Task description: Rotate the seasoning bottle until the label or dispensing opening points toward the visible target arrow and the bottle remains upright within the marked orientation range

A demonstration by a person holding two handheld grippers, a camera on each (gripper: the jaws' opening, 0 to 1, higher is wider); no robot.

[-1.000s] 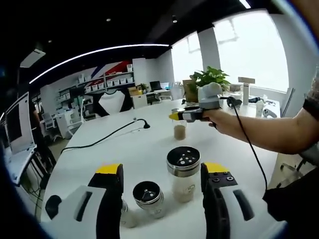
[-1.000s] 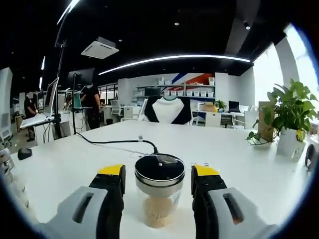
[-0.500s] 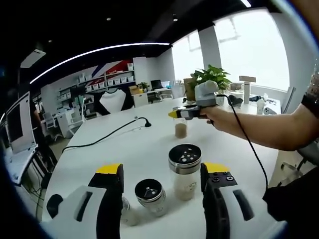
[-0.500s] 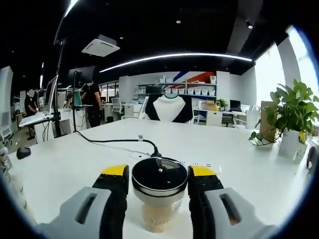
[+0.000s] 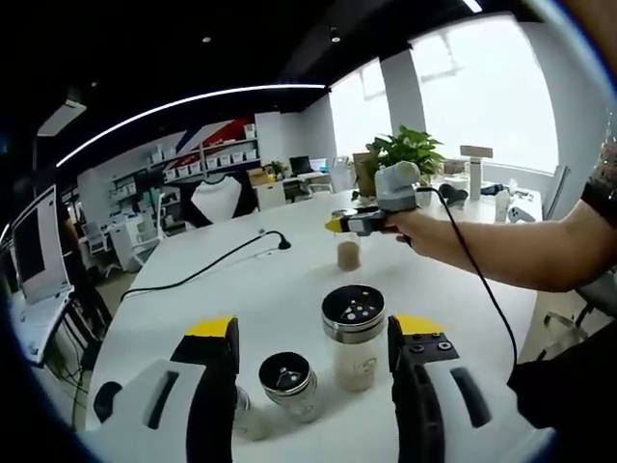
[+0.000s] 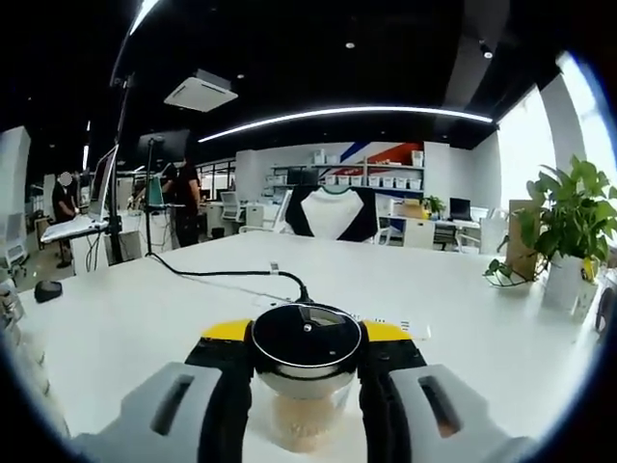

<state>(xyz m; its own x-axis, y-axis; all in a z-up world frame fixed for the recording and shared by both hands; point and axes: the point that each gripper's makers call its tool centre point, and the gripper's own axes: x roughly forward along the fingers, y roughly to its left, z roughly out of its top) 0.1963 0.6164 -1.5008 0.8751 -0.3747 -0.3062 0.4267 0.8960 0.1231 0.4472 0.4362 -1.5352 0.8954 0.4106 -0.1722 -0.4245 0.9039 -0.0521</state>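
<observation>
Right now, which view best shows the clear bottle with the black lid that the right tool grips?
The right gripper view: the clear black-lidded seasoning bottle sits close between the jaws. In the left gripper view it is small and distant.

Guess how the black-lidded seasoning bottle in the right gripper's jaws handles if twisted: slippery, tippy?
The seasoning bottle looks clear and smooth-walled, so it may slip inside the right gripper when twisted. It seems under half full of tan granules, so probably light. The wide black lid above a narrower body suggests it could tip if nudged high.
</observation>
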